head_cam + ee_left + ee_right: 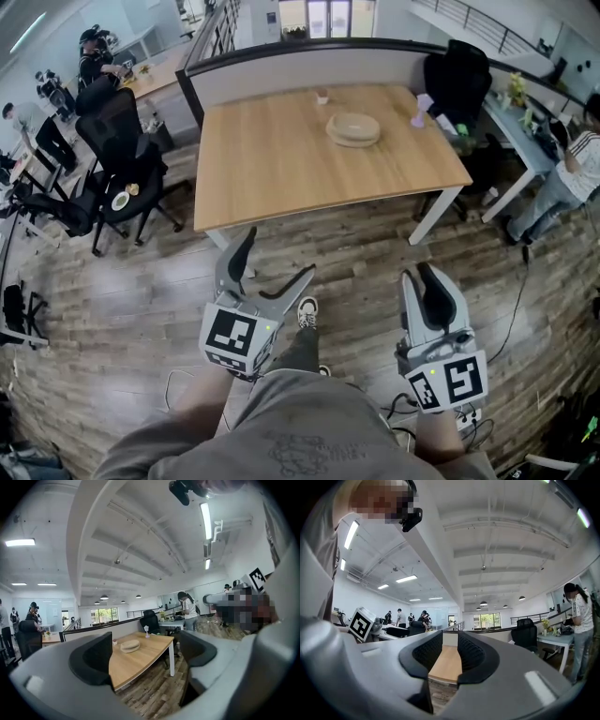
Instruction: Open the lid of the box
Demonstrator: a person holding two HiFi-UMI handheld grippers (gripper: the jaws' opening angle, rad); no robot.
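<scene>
left tongs (277, 255) low over the wood plank floor (141, 281), held in front of the person's legs, well short of the desk (272, 159). jaws spread wide, nothing between them. left gripper view confirms it: left tongs (145, 654) gaping, dark pads (93, 658) far apart, desk and floor showing through the gap

right tongs (424, 274) also low over the floor, beside the left pair, off the desk's near right corner. jaws stand at a narrow slot, not touching. right gripper view: right tongs (450, 654) with ribbed pads (471, 654) close together, only a strip of desk top visible between them, nothing gripped

round box (353, 136) sits on the far half of the desk, right of centre, tan, low and flat. lid (353, 122) on it, closed. neither pair of tongs near it. the box also shows in the left gripper view (130, 645), through the open jaws, far off

small cup-like item (322, 96) at the desk's far edge, left of the box, apart from it. pale lilac object (422, 108) near the far right corner. black office chair (457, 80) behind that corner. more black chairs (117, 159) left of the desk. a person (562, 178) stands at a neighbouring desk to the right. one shoe (307, 312) of the wearer visible between the tongs
</scene>
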